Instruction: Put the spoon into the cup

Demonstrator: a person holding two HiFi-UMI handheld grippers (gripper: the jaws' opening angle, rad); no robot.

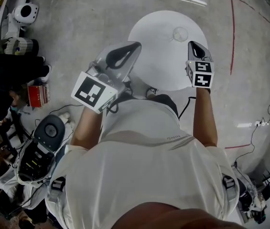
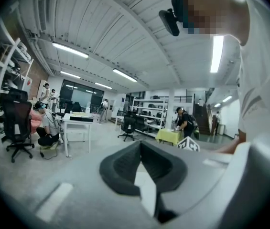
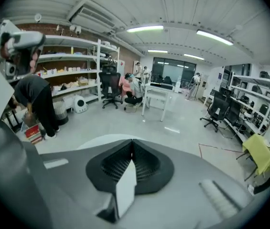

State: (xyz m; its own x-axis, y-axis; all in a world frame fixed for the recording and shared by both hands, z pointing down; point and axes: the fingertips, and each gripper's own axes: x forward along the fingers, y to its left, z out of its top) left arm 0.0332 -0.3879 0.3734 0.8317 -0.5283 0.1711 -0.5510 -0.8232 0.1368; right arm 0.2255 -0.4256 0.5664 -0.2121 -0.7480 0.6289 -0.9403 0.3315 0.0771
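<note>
Nothing of the task is done as far as the pictures show: no spoon can be made out in any view, and neither claw carries anything.

The cup [image 1: 180,33] stands alone on the round table [image 1: 149,42], in the table's far right part, and it looks empty.

The left claw [image 1: 125,51] hangs over the table's near left edge. In its own view it [image 2: 141,149] is pressed together at the tips, with only a hollow between the pads [image 2: 125,163] and no object there. The right claw [image 1: 195,48] is above the table's right side, just short of the cup. Its own view shows it [image 3: 132,147] pressed together too, and bare.

All of the task is left: find the spoon, pinch it, carry it over the table and lower it into the cup.

The table top is a plain, matte white disc. The cup looks clear and thin-walled, glass or plastic, and shows as a circle from above. Each claw has a smooth grey shell with black ribbed pads that close into a teardrop outline. Each also carries a cube [image 1: 92,92] printed with black-and-white squares. The floor around the table is grey and glossy.
</note>
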